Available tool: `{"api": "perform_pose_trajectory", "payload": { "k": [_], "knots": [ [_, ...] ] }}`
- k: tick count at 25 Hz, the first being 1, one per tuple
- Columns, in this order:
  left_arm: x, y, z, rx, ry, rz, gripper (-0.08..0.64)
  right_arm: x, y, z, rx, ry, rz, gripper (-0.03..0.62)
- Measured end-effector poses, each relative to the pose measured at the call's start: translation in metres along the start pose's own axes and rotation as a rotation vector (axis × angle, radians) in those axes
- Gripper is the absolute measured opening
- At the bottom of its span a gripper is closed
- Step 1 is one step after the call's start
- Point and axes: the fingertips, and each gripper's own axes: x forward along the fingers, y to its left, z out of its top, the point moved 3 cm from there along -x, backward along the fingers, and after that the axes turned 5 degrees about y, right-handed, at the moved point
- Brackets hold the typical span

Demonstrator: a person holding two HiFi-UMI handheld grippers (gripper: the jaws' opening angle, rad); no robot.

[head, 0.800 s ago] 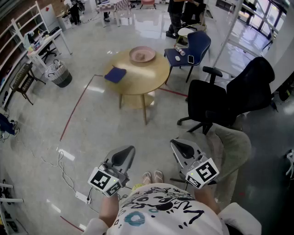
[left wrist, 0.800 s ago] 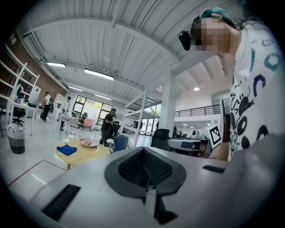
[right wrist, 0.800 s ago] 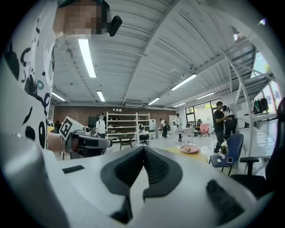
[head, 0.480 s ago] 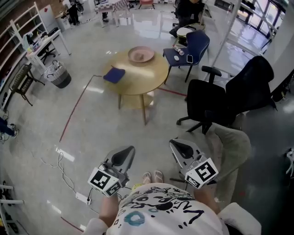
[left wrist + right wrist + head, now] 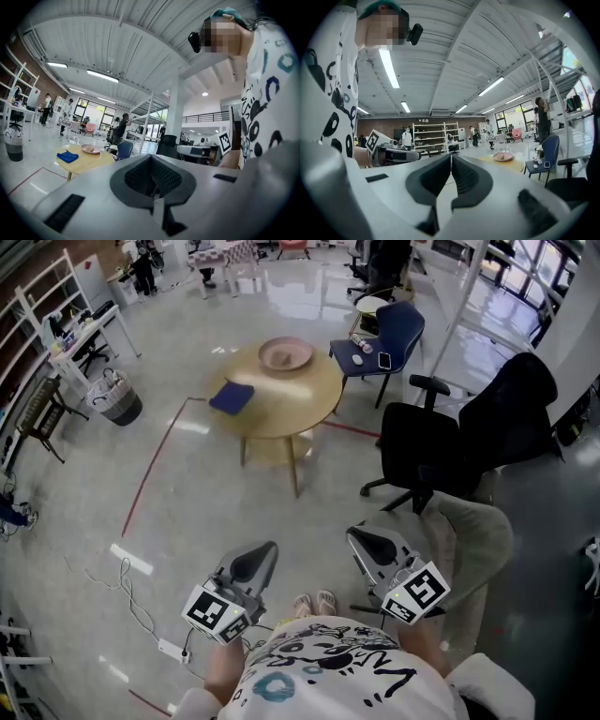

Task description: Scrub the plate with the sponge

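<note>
A pink plate [image 5: 286, 354] sits at the far side of a round wooden table [image 5: 291, 404], several steps ahead of me. A blue sponge [image 5: 232, 397] lies near the table's left edge, apart from the plate. My left gripper [image 5: 263, 552] and right gripper [image 5: 360, 537] are held close to my body, far from the table, both shut and empty. In the left gripper view the table [image 5: 89, 161], the sponge [image 5: 68, 156] and the plate [image 5: 91, 149] are small at the left, beyond the shut jaws. The right gripper view shows the plate [image 5: 503, 157] far off.
A blue chair [image 5: 389, 343] with small items stands right of the table. Two black office chairs [image 5: 469, 442] stand to my right front. A red line [image 5: 150, 474] runs across the floor at the left. A bin [image 5: 112, 395] and shelving [image 5: 70, 320] are at the far left; people stand beyond.
The table, plate and sponge have slid slightly up and left in the head view. Both grippers stay shut near my body.
</note>
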Motion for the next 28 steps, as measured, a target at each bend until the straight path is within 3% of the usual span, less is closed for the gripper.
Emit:
{"api": "perform_pose_trajectory", "payload": {
  "k": [16,28],
  "knots": [
    [-0.003,0.038,-0.01,0.002,0.038,-0.014,0.015,0.031,0.0,-0.009,-0.001,0.007,-0.031,0.029],
    [0.064,0.109,0.013,-0.006,0.025,0.042,0.015,0.102,-0.082,0.009,-0.032,0.022,0.021,0.029]
  ]
}}
